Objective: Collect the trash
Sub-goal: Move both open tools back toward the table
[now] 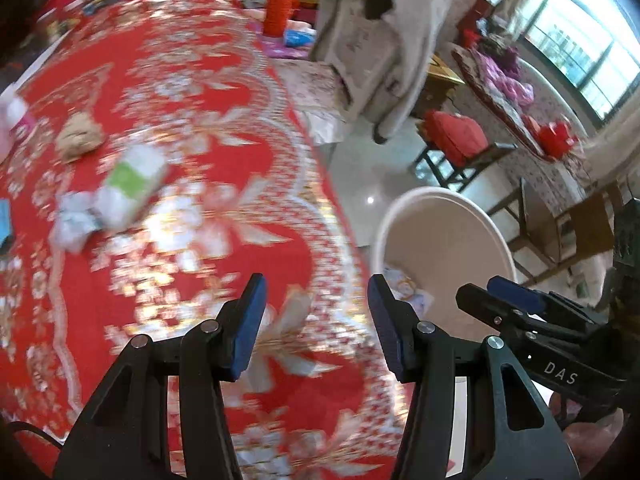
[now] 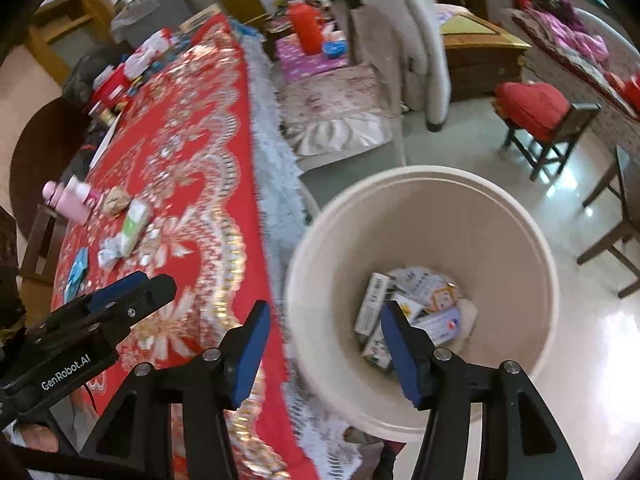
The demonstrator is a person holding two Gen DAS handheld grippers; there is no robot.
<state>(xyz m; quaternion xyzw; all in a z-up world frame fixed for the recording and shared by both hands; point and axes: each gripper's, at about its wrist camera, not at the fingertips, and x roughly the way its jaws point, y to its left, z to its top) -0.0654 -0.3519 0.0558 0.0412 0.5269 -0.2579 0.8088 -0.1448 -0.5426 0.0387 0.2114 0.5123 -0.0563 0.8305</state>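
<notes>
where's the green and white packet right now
The green and white packet lies on the red tablecloth, left in the right wrist view, between crumpled paper and a brown wad.

Both hand-held grippers [image 1: 316, 322] [image 2: 324, 344] empty, agape

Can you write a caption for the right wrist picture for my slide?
Right gripper, jaws open and empty, above the bin holding trash.

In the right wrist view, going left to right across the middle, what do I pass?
Pink bottle → green-and-white packet → red tablecloth → white lace edge → trash bucket → stool with red cushion.
</notes>
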